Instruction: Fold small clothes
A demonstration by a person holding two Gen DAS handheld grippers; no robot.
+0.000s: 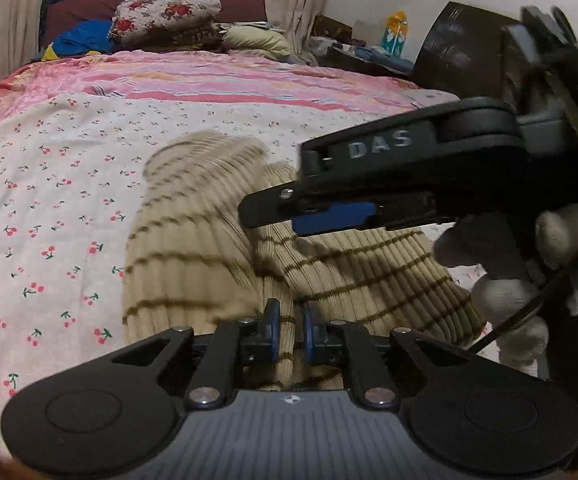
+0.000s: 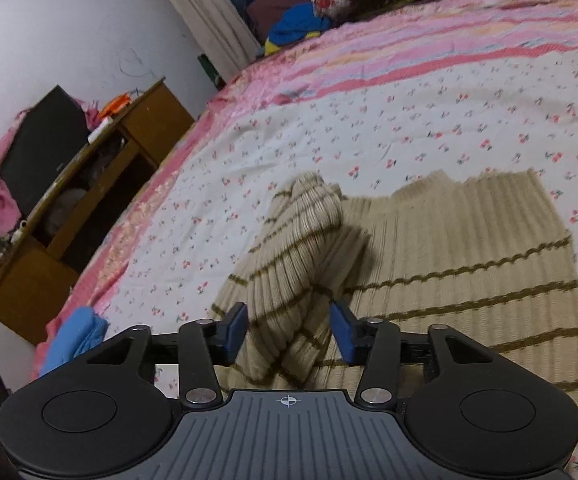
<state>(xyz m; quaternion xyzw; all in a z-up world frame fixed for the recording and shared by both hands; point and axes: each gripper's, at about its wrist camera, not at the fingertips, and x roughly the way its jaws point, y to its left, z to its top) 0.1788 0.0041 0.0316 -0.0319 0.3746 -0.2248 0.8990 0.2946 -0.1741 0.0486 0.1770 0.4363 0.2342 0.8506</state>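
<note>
Ribbed beige knit with thin brown stripes — the small sweater lies on my cherry-print bedsheet, toward its near edge. My left gripper has its blue pads pressed together on a raised fold of the sweater. My right gripper stands spread — a bunched sleeve sits between its fingers, untouched by the pads.

A beige ribbed knit garment carries thin olive-brown stripes. Under it lies a white bedsheet dotted with small red cherries, and beyond the garment a pink striped satin cover.
</note>
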